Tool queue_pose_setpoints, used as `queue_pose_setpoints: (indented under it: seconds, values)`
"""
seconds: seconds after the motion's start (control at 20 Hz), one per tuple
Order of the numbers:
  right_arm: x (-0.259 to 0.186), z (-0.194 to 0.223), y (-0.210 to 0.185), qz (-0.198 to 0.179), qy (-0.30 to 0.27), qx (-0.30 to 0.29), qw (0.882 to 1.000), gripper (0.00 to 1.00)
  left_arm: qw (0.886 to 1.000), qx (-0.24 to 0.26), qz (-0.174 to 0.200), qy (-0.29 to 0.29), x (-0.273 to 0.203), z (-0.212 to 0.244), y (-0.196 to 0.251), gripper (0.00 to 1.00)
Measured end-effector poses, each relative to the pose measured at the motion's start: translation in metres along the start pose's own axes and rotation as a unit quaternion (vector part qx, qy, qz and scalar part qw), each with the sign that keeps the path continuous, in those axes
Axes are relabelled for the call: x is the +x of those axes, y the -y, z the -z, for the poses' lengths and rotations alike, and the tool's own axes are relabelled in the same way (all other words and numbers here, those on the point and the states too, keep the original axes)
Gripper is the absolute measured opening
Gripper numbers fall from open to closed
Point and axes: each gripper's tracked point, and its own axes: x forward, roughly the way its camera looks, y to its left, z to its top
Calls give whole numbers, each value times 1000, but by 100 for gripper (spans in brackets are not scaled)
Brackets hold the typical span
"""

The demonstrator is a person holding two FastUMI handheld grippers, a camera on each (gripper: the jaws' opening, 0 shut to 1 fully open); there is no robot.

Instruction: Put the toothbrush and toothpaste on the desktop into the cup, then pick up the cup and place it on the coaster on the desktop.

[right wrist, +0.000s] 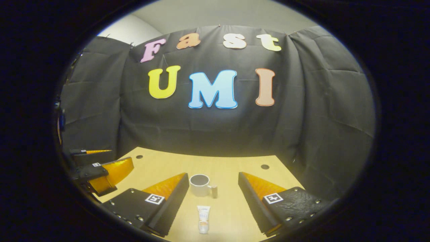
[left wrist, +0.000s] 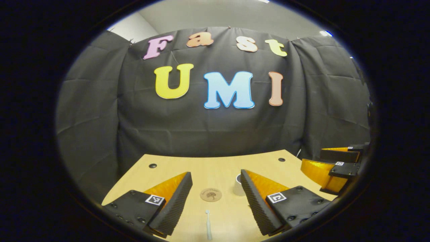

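Both cameras sit low above the near edge of the desktop point(left wrist: 215, 164) and face the black cloth wall point(left wrist: 215, 127) at the back. The left gripper view stands a little more to the left, with the coaster point(left wrist: 211, 194) at lower centre. Both views share the cup point(right wrist: 200, 185), and each has the other gripper at its side edge.

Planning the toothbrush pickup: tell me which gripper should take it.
Probably left. The toothbrush lies on the desk between the open left gripper fingers; the right gripper is lined up with the toothpaste instead.
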Motion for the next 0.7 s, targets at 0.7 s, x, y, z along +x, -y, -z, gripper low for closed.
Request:
queue_pose_setpoints:
  seconds: [0.7]
  values:
    - [37, 68, -16, -33, -124, -5, 992, 92, 992, -26, 3, -125, 33, 92, -17, 95]
